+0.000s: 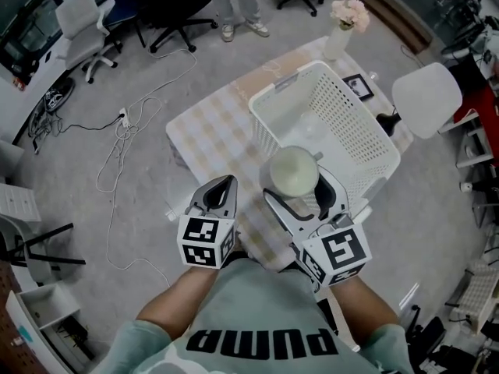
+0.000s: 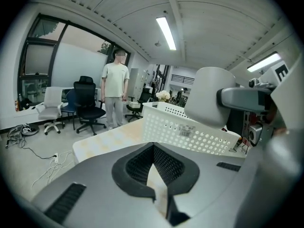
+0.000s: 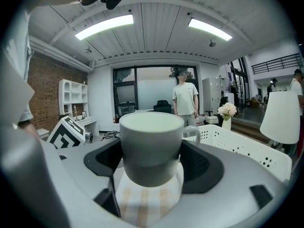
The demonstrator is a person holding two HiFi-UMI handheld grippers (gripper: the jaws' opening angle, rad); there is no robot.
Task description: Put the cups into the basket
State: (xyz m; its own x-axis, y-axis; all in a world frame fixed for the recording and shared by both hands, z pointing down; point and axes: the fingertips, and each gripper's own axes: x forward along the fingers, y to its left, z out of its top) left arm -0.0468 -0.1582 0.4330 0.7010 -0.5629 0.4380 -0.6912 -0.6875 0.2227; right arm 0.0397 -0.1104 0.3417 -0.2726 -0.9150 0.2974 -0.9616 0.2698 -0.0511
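A pale green-white cup (image 1: 294,171) with a handle is held upright above the table, just in front of the near rim of the white perforated basket (image 1: 355,123). My right gripper (image 1: 304,192) is shut on the cup (image 3: 151,146), its jaws pressing the cup's sides. The basket (image 3: 242,146) lies beyond and to the right in the right gripper view. My left gripper (image 1: 221,194) hangs to the left of the cup, shut with nothing in it. In the left gripper view the cup (image 2: 209,96) shows at the upper right, above the basket (image 2: 183,127).
The small table has a checked cloth (image 1: 214,127). A vase of flowers (image 1: 343,22) and a small framed picture (image 1: 359,86) stand at its far end. Office chairs (image 1: 175,10), a white chair (image 1: 427,98), floor cables (image 1: 129,127) and a standing person (image 2: 114,91) surround it.
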